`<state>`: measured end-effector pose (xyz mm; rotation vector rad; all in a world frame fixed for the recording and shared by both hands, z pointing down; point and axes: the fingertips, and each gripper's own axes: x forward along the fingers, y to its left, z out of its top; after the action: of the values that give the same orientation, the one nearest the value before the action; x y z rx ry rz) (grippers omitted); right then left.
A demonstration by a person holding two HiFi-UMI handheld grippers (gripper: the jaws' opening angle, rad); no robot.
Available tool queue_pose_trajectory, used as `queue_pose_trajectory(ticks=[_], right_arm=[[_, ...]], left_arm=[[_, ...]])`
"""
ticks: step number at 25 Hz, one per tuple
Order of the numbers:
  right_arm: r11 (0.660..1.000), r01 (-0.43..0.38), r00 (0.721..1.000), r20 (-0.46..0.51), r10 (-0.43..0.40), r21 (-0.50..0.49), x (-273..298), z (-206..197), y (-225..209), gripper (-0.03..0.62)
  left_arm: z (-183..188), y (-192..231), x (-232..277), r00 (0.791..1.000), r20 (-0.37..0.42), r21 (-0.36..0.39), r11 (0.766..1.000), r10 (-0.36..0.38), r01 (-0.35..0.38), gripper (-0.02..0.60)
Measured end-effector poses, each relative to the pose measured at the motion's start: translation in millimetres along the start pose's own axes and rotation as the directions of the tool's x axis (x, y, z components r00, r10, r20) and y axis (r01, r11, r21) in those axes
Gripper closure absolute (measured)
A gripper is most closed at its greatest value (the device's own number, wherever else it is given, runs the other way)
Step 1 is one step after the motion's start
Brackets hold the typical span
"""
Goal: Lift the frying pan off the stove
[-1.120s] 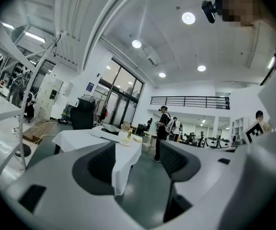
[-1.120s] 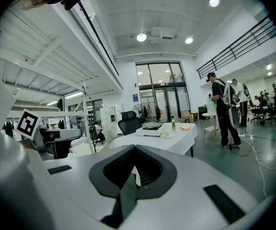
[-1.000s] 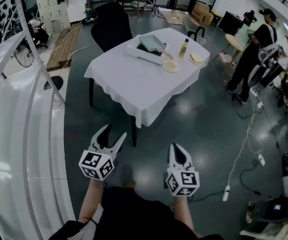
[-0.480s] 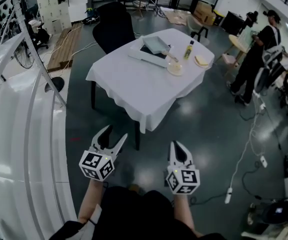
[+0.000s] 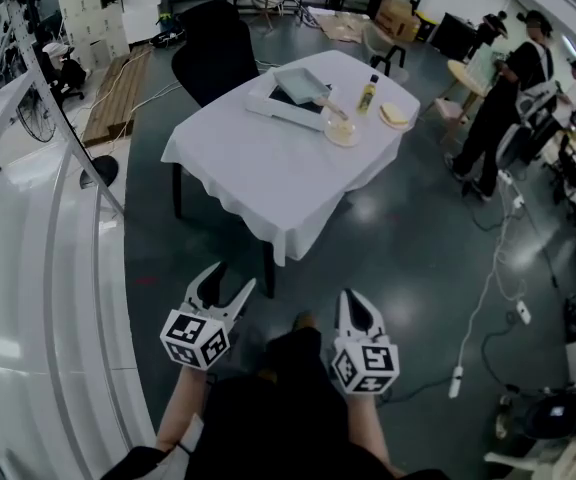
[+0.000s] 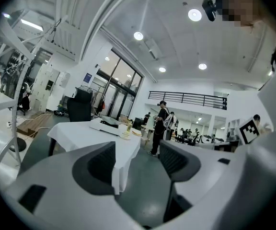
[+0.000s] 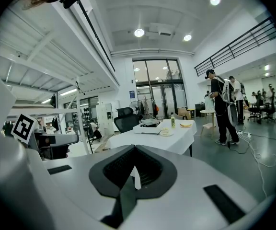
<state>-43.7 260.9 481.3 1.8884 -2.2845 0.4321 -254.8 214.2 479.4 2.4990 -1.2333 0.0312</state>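
Where the dark floor [image 5: 398, 238] opens out, a table [image 5: 258, 168] under a white cloth stands as the biggest thing in the head view. A black chair [image 5: 211, 53] is pushed up to the table's far-left side. A person in dark clothes [image 5: 503, 98] stands well off from the table's right corner.

On the table's far half lies a flat white stove [image 5: 271, 108], and the frying pan [image 5: 303, 85] sits on top of it, its handle reaching toward the table's right edge. Just beside the stove, nearer that right edge, are a plate with food [image 5: 341, 131], a second plate [image 5: 395, 116] and a small upright bottle [image 5: 368, 95].

Both grippers hang over the floor on the near side of the table, well apart from it. The left gripper [image 5: 232, 274] has its jaws spread wide with nothing between them; in the left gripper view only the table's near corner [image 6: 123, 150] shows through the gap. The right gripper [image 5: 353, 298] has its jaws drawn together at the tips and carries nothing, and its own view looks over them at the table [image 7: 162, 140] beyond.
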Motion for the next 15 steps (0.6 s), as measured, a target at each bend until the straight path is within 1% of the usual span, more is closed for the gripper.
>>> queue_pose_trajectory(ticks=[5,9,12,15], right_arm=[[1.0,-0.02,1.0,0.0,0.02,-0.002,14,6,1,0.589],[0.999,-0.052,0.999,0.001,0.052,-0.013,37,8,-2,0.589],[0.998,-0.067,0.998,-0.005,0.067,-0.015,57,8,-12,0.589],[0.998,-0.064,0.998,-0.008,0.064,-0.008,77,17,-31,0.589]], left_arm=[[5,6,10,1.0,0.008,0.003,1.0,0.01,-0.01,0.31],[6,17,22,0.999,0.014,0.003,0.999,0.039,-0.039,0.31],[9,28,39,0.997,0.023,0.012,0.997,0.071,-0.071,0.31],[15,33,65,0.996,0.03,0.0,0.997,0.079,-0.079,0.31]])
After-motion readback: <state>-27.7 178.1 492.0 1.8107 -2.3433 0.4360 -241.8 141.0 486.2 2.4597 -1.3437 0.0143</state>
